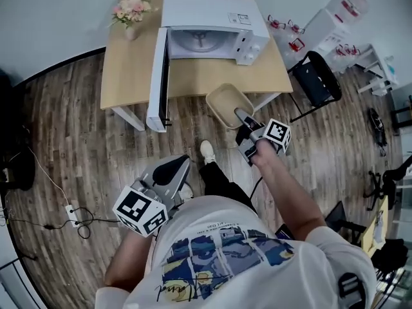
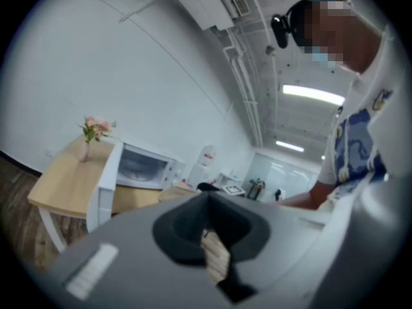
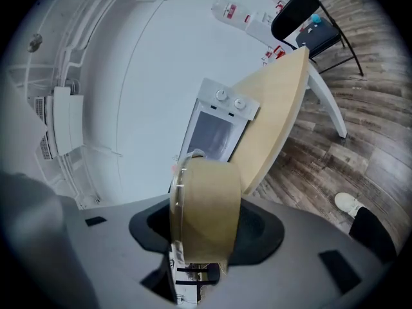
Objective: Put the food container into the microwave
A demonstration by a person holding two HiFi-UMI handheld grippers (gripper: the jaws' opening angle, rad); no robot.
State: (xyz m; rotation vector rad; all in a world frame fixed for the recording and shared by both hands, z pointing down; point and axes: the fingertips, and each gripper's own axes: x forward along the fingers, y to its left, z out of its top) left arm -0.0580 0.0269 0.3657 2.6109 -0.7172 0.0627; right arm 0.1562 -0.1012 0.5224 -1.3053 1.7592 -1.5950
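Note:
A tan, round food container point(image 1: 228, 103) hangs in the air just off the table's front edge, with my right gripper point(image 1: 243, 116) shut on its rim. In the right gripper view the container point(image 3: 206, 217) stands on edge between the jaws and hides the fingertips of the right gripper point(image 3: 193, 262). The white microwave point(image 1: 206, 28) stands on the wooden table point(image 1: 129, 76) with its door point(image 1: 158, 79) swung wide open and the turntable showing. My left gripper point(image 1: 174, 168) is held low by the person's body, shut and holding nothing. The left gripper point(image 2: 206, 205) points toward the microwave point(image 2: 145, 166).
A vase of pink flowers point(image 1: 131, 11) stands at the table's back left corner. A black chair point(image 1: 318, 76) is to the right of the table. A power strip with cables point(image 1: 73, 214) lies on the wooden floor at the left. The person's shoe point(image 1: 206, 150) is below the table edge.

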